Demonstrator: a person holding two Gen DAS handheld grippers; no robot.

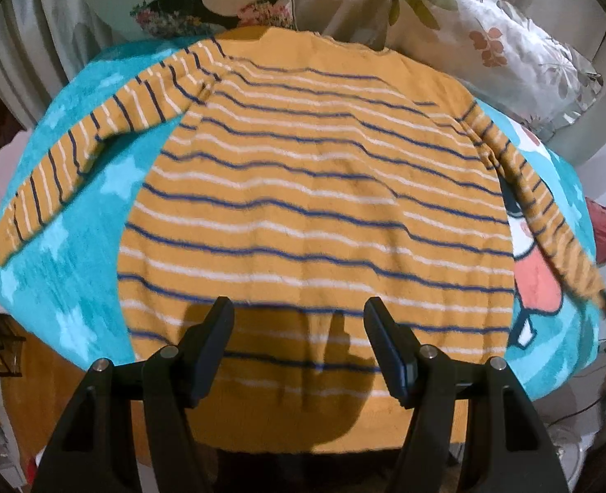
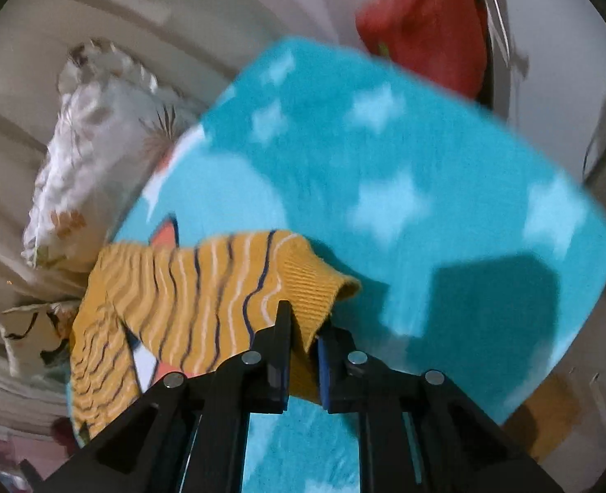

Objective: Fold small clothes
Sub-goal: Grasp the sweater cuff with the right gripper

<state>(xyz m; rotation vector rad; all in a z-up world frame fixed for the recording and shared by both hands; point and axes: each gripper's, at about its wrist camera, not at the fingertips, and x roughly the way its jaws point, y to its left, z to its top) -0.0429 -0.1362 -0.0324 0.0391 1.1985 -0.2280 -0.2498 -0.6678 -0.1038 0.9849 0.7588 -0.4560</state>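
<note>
Turquoise star blanket [image 1: 68, 246], floral pillows [image 1: 520, 53], red bag [image 2: 426, 20]

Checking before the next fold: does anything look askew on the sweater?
Only the sleeves differ: the sweater lies flat on the blanket, left sleeve spread out, while the right gripper pinches the right sleeve's cuff, lifted.

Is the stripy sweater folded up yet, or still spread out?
Mostly spread out. The sweater lies flat on the blue blanket, one sleeve stretched sideways. The right gripper pinches the other sleeve's cuff.
</note>
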